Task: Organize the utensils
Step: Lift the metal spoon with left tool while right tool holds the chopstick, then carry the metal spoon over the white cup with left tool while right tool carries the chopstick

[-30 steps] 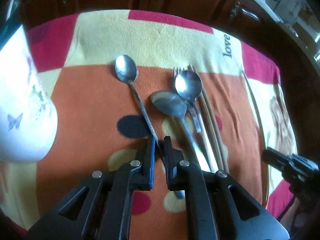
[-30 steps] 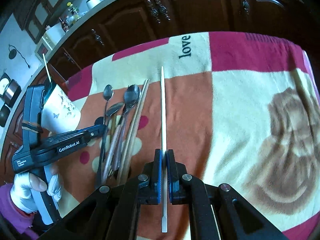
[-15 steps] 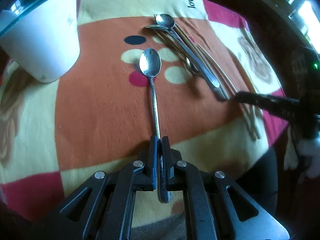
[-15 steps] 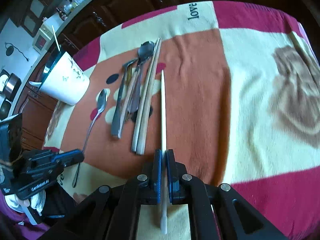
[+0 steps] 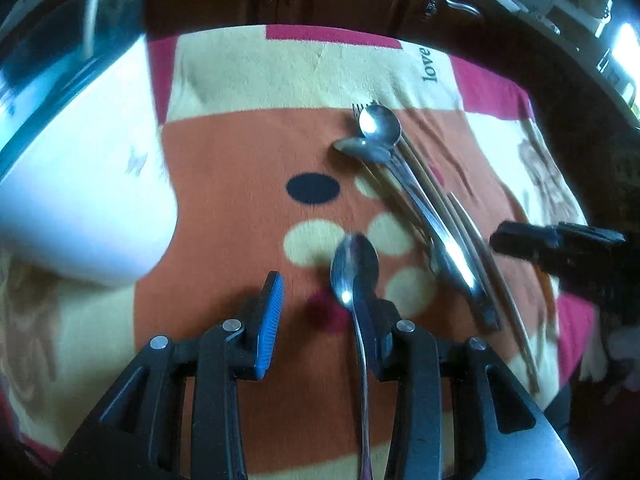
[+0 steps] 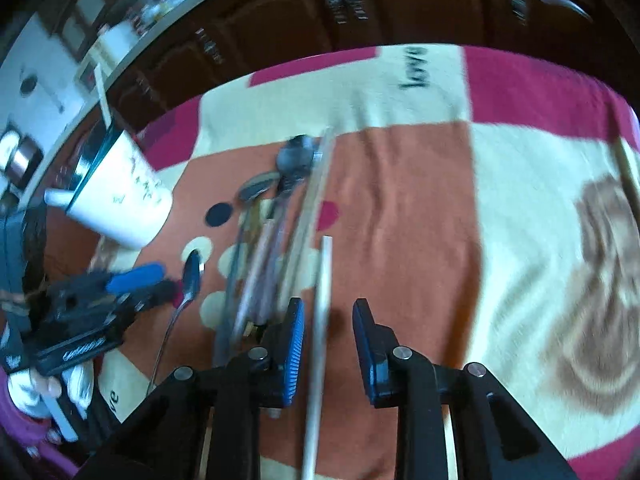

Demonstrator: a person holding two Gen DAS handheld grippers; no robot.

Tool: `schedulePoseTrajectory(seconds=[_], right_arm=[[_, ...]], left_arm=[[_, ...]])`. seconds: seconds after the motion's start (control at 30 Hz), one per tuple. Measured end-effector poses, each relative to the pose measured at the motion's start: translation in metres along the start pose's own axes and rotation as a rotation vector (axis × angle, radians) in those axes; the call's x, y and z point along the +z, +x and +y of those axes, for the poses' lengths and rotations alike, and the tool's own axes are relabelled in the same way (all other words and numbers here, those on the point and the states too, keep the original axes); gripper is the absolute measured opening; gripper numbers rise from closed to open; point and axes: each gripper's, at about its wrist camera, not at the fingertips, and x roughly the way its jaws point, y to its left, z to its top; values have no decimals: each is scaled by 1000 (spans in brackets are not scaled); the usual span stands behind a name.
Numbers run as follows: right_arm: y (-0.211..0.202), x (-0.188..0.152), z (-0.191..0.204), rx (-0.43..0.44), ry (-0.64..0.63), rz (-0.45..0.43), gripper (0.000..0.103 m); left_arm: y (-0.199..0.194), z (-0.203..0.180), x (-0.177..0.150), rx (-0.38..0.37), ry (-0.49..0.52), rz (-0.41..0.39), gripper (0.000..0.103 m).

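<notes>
My left gripper (image 5: 320, 312) is open. A steel spoon (image 5: 355, 268) lies between its fingers against the right one, bowl pointing away, on the cloth. My right gripper (image 6: 329, 330) is open too. A pale chopstick (image 6: 322, 320) lies loose between its fingers. A bundle of spoons, a fork and wooden chopsticks (image 5: 424, 208) lies to the right of the spoon; it also shows in the right wrist view (image 6: 272, 240). A white cup (image 5: 80, 184) stands at the left, seen also in the right wrist view (image 6: 124, 196). The left gripper (image 6: 132, 284) shows in the right wrist view.
A patchwork cloth of orange, cream and red (image 5: 240, 160) covers the table. Dark wooden cabinets (image 6: 360, 8) run along the far side. The right gripper's tip (image 5: 552, 240) shows at the right edge of the left wrist view.
Both grippers have opened: the left has let go of the spoon and the right of the pale chopstick. Both utensils now lie loose between the fingers.
</notes>
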Motion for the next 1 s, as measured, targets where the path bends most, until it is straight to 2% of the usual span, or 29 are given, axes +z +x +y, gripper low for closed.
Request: schedulePoseTrajectory(seconds=[0.1, 0.3, 0.37, 0.4, 0.53, 0.67, 1.0], right_arm=[[12, 2, 10, -112, -71, 37, 17], [23, 9, 12, -126, -86, 49, 15], [26, 12, 11, -127, -89, 43, 9], [26, 13, 9, -122, -81, 37, 7], [22, 9, 3, -59, -41, 23, 6], [-5, -1, -1, -2, -1, -42, 6], [-76, -16, 21, 54, -3, -187, 5]], left_arm=[[11, -1, 9, 9, 9, 6, 35], [15, -9, 13, -5, 33, 0, 35], [15, -11, 15, -22, 44, 5, 27], [16, -12, 16, -46, 46, 15, 15], [14, -17, 19, -55, 74, 18, 4], [-2, -12, 18, -91, 30, 12, 2], [-64, -7, 4, -138, 0, -88, 2]])
